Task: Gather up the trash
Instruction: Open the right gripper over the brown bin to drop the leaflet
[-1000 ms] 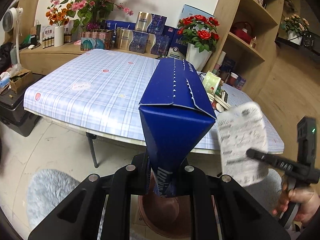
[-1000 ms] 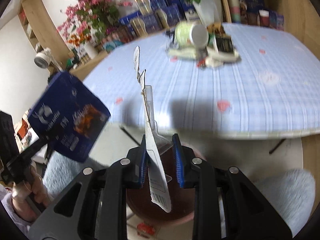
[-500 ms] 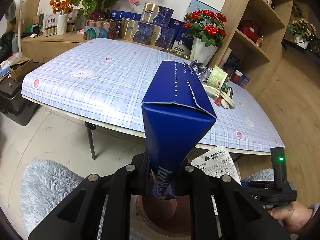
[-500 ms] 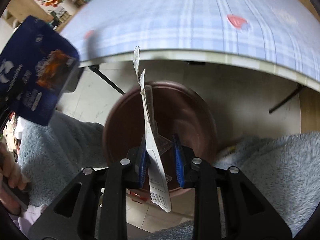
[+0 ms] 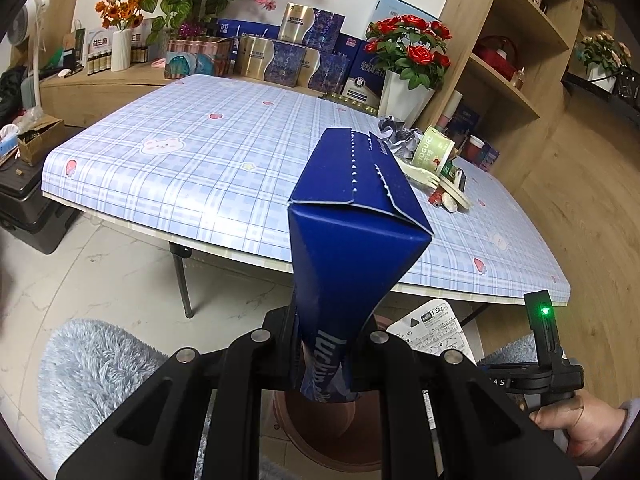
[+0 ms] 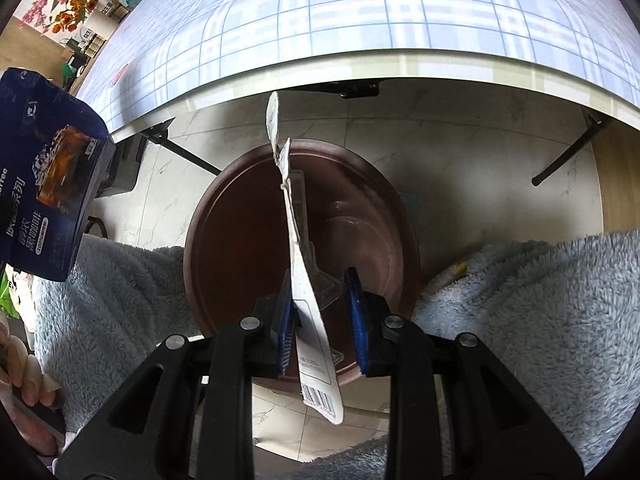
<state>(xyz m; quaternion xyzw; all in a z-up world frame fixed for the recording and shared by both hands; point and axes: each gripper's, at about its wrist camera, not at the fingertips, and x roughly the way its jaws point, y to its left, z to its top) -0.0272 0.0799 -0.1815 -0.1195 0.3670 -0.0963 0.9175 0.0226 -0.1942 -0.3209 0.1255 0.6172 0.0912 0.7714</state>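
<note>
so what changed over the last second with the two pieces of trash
The right gripper swung down from facing the tabletop to hang over the brown bin, carrying the white blister pack with it. The left gripper barely moved; both grips stayed shut, the blue box unreleased.

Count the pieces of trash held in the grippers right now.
2: a blue carton pinched in the left gripper, and a flat blister pack clamped in the right gripper above the brown bin.

Ahead of me a checked desk [image 5: 208, 160], red roses [image 5: 416, 50] in a white vase, boxes [image 5: 280, 56] along the wall — wooden shelves [image 5: 516, 60] right, fluffy rug [image 5: 96, 380] below.
</note>
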